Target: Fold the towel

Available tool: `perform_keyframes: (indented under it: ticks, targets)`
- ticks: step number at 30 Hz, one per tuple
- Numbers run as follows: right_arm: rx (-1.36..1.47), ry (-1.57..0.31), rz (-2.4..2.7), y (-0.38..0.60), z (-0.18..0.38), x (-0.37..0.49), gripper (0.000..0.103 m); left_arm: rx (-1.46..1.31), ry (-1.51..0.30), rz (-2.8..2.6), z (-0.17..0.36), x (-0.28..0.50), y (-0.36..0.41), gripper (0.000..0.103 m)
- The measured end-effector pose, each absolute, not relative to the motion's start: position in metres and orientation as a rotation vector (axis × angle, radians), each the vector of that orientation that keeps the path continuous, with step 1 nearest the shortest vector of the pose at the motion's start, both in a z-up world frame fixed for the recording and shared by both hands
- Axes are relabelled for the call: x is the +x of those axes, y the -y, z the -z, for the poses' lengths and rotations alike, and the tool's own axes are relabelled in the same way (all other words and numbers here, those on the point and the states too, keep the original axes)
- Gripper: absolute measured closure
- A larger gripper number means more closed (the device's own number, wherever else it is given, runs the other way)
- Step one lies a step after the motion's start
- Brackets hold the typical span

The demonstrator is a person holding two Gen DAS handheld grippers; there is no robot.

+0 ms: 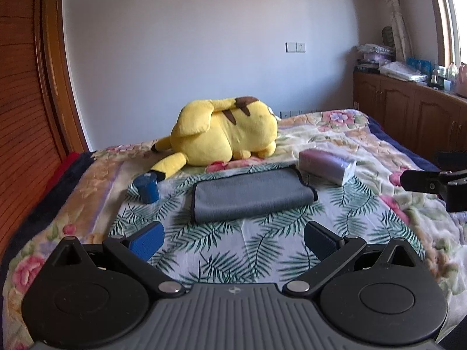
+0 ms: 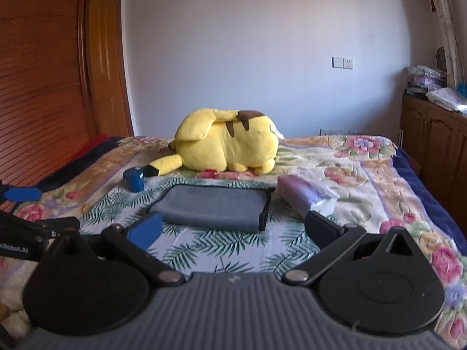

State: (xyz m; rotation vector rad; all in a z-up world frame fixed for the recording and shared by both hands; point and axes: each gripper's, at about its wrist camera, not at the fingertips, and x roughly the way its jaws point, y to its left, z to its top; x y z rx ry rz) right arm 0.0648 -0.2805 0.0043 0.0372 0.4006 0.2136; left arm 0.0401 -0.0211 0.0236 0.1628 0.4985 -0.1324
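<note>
Holding both grippers low over the bed [image 1: 364, 134], w/ nothing in either one. Left gripper [image 1: 233, 240]: fingers spread wide, blue pads [image 1: 149, 240] facing in, palm-leaf cloth [image 1: 233, 250] showing between them. Right gripper [image 2: 233, 230]: same, fingers wide apart, empty; its left pad [image 2: 146, 230] is blue, the other finger looks dark from this angle.

Towel [image 1: 251, 195] is grey w/ a dark trim edge, already folded into a flat rectangle, lying on the leaf-print cloth just ahead of both grippers, not touching either. In the right wrist view the towel [image 2: 213, 207] sits center, a bit left of middle, trim edge on its right end.

Around it: small blue cylinder [image 1: 149, 188] off the towel's left corner, near but apart. Purple pack in clear wrap [image 1: 327, 164] at the towel's right rear corner, close by; can't tell if touching. Yellow plush toy [image 1: 224, 134] lies on its side behind the towel on the floral blanket, tail tip reaching toward the blue cylinder.

From the left wrist view I see my right gripper's black frame at the far right edge; from the right wrist view, the left gripper [image 2: 20, 194] pokes in at the left edge. Wood wardrobe [image 2: 43, 73] on the left, cabinets [image 1: 408, 110] along the right wall.
</note>
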Motion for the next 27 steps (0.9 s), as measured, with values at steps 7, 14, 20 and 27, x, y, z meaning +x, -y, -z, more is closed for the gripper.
perform_keyframes:
  ticks: [7, 14, 20, 27]
  targets:
    - [0.017, -0.424, -0.218, 0.271, 0.021, 0.056, 0.000, 0.155, -0.510, 0.119, -0.001, 0.032, 0.019, 0.000]
    - [0.006, -0.443, -0.224, 0.266, 0.044, 0.046, 0.000, 0.147, -0.530, 0.111, 0.023, 0.024, 0.021, 0.000]
    - [0.018, -0.463, -0.219, 0.266, 0.057, 0.043, 0.000, 0.125, -0.553, 0.098, 0.037, 0.022, 0.018, 0.000]
    - [0.009, -0.477, -0.223, 0.264, 0.067, 0.044, 0.000, 0.123, -0.571, 0.088, 0.051, 0.025, 0.011, 0.000]
